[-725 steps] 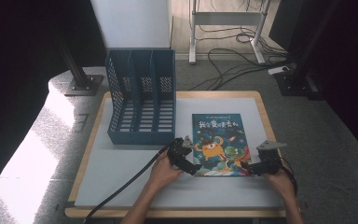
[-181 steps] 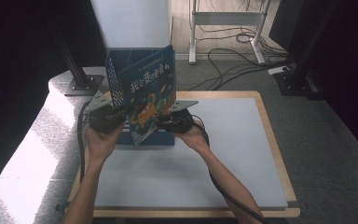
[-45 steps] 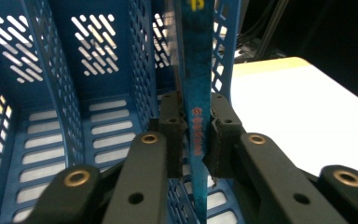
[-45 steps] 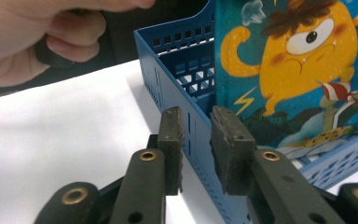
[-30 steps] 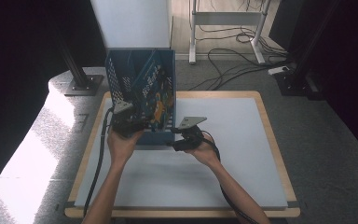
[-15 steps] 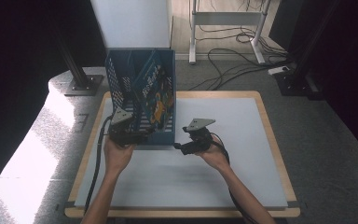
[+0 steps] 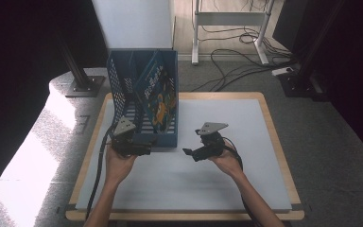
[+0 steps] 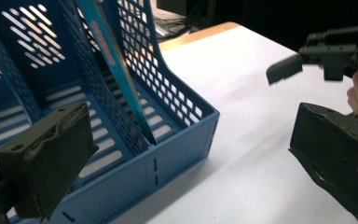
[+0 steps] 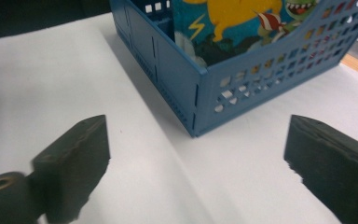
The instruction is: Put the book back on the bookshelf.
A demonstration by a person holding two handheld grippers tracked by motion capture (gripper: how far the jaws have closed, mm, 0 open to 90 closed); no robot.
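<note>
So I've got both tools clear of the rack right now. My left hand-held gripper (image 7: 144, 144) sits right at the near wall of the blue file rack (image 7: 168, 142), close to the tabletop's (image 7: 227, 179) left edge, and its jaws have just been opening. They stand wide with nothing between them. In the left gripper view the two black pads are spread far apart, one in front of the rack's (image 8: 182, 140) near wall and the other over bare white tabletop (image 8: 242, 182).

My right hand-held gripper (image 7: 189, 152) is a bit to the right of the rack, roughly mid-tabletop, pointing back toward the rack's near right corner. Same deal here, its jaws have just been opening and they're empty. The right gripper view shows the pads wide apart with that corner of the rack (image 9: 177, 79) between them but farther off, not touching it.

The picture book (image 7: 157, 92) is standing in the rack, in the rightmost of its three slots, leaning over to one side rather than upright. Its cartoon cover faces the rack's right wall, and I can see it through the holes in the right gripper view (image 9: 223, 28). In the left gripper view its thin edge (image 8: 116, 65) runs down at a slant into that slot, bottom corner resting on the slotted floor.

The rack itself stands near the far left corner of the tabletop.
</note>
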